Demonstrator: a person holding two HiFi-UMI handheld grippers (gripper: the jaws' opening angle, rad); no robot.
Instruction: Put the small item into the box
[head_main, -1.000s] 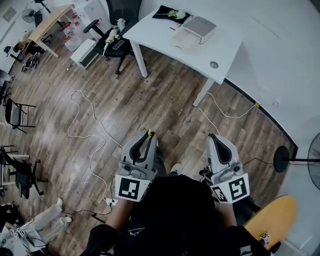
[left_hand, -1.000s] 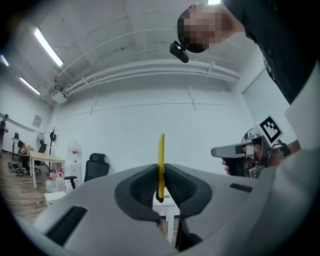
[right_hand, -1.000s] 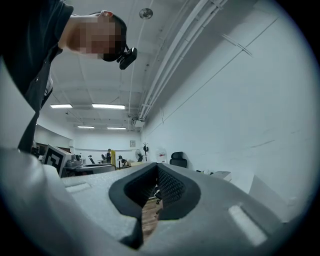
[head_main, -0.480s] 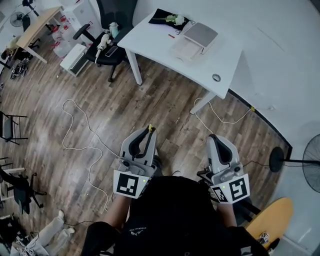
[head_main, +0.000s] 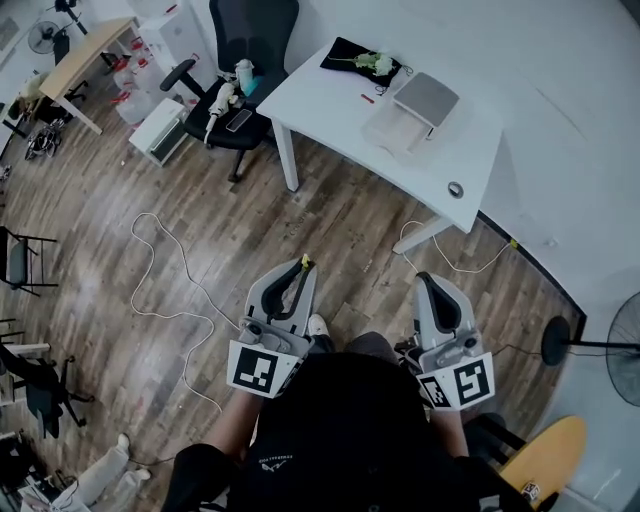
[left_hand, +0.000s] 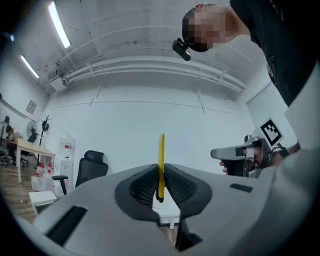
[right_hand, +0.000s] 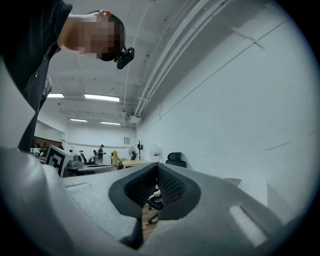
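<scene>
Both grippers are held low at the person's waist, pointing forward over the wooden floor (head_main: 200, 230) and side by side. The left gripper (head_main: 302, 266) has its jaws clamped on a thin yellow item (left_hand: 161, 155) standing upright and poking out past the tips. The right gripper (head_main: 428, 278) has its jaws together at the tips with nothing between them. The grey-topped box (head_main: 427, 98) sits on the white table (head_main: 330, 85), well apart from both. The only markings are black-and-white square markers (head_main: 255, 371) on the cubes.
</scene>
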